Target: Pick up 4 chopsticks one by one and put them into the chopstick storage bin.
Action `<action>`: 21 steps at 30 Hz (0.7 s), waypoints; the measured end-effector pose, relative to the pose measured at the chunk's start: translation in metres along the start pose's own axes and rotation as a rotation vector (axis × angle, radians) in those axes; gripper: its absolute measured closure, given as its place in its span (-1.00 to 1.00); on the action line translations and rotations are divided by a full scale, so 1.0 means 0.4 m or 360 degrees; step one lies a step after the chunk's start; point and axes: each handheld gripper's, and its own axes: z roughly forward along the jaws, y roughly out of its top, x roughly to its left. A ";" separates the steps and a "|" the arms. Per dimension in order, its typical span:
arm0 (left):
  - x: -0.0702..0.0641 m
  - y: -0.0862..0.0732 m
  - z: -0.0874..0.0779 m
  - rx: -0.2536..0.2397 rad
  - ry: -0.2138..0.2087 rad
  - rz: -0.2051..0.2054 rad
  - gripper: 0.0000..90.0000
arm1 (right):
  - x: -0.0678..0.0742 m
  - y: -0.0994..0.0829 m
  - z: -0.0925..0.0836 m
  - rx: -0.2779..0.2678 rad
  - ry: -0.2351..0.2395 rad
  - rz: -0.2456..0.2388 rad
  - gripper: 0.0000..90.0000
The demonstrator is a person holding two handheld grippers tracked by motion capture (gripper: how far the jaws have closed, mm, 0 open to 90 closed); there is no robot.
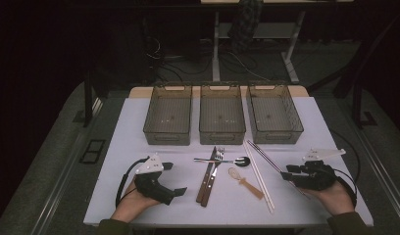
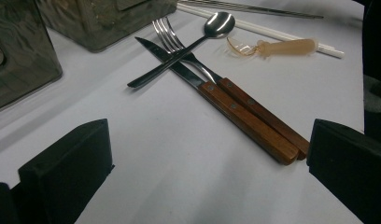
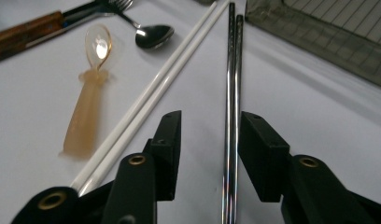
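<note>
Metal chopsticks (image 3: 232, 93): one shiny silver pair, lying flat side by side on the white counter (image 3: 34, 186), beside white chopsticks (image 3: 146, 102).

Three smoky see-through bins (image 1: 167, 115) (image 1: 222, 113) (image 1: 274, 112) line up side by side along the far edge of the white table (image 1: 139, 196). Nearer, a wood-handled knife (image 1: 206, 178) and fork (image 1: 213, 175) lie together, handles toward the near edge, and a metal spoon (image 1: 222, 160) rests crosswise over their metal ends (bowl pointing right). Just right of them sits a small amber plastic spoon (image 1: 244, 182), and beside that, white chopsticks (image 1: 259, 177) run long and diagonal.
</note>
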 end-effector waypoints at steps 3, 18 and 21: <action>-0.001 0.000 0.001 -0.0002 -0.0005 -0.0002 -1.00 | -0.010 0.024 0.017 -0.0019 0.0002 0.0029 0.25; -0.001 -0.001 0.003 0.0013 -0.0002 0.0007 -1.00 | -0.064 0.052 0.079 0.0067 -0.0015 0.0058 0.60; 0.000 -0.002 0.003 0.0015 0.0001 0.0005 -1.00 | -0.063 0.047 0.083 0.0085 -0.0010 0.0053 0.66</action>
